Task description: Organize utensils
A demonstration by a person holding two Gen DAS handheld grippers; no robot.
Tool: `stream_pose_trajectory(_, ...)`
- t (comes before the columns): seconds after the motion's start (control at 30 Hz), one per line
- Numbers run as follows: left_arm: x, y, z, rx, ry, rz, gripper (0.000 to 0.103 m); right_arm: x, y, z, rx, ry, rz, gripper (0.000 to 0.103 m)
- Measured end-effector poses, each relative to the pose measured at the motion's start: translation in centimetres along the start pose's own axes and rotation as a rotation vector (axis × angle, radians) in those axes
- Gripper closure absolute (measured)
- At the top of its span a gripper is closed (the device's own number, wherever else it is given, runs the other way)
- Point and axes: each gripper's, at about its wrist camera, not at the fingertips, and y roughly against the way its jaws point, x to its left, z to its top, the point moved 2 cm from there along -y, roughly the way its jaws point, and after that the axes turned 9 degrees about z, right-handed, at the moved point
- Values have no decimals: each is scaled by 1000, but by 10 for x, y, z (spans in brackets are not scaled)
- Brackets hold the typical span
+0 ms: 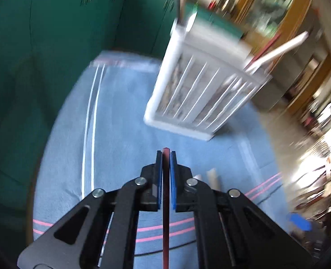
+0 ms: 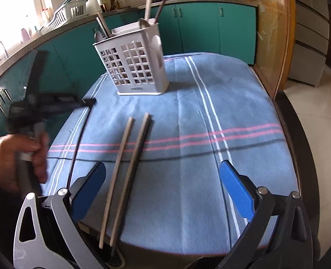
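My left gripper [image 1: 166,154] is shut on a thin dark red chopstick [image 1: 165,213] that runs back under the camera. The white slotted utensil holder [image 1: 199,89] stands ahead and to the right of it, with several utensils inside. In the right wrist view my right gripper [image 2: 163,174] is open and empty above the near edge of the table. Two chopsticks [image 2: 129,170] lie side by side on the blue cloth between its fingers, nearer the left finger. The utensil holder [image 2: 134,65] stands at the far side. The left gripper [image 2: 53,103] is at the left, blurred, with the dark chopstick [image 2: 78,143] hanging from it.
A blue striped cloth [image 2: 199,157] covers the round table with a dark rim [image 2: 299,134]. Green cabinets [image 2: 199,27] run behind the table. A wooden glass-door frame [image 2: 273,40] stands at the right. Ends of two light sticks [image 1: 210,177] show right of the left gripper.
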Motion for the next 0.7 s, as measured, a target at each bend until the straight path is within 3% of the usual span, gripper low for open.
stream_pose_trajectory(0.13,0,50,8,-108,15,-93,97,19,-33,23,40,50,27,5)
stream_pose_trajectory(0.23,7,87,11,-203,3,-125,97,36,-70,38,103,90,50,21)
stream_pose_trajectory(0.3,19,111,13,-273,20,-146,97,44,-97,46,154,89,79,40)
stream_pose_trajectory(0.4,33,133,15,-347,40,-142,97,51,-127,53,214,102,73,53)
stream_pose_trajectory(0.57,46,143,15,-375,58,-145,97,60,-144,62,233,126,47,54)
stream_pose_trajectory(0.7,53,150,13,-369,71,-147,97,56,-115,76,155,118,26,54)
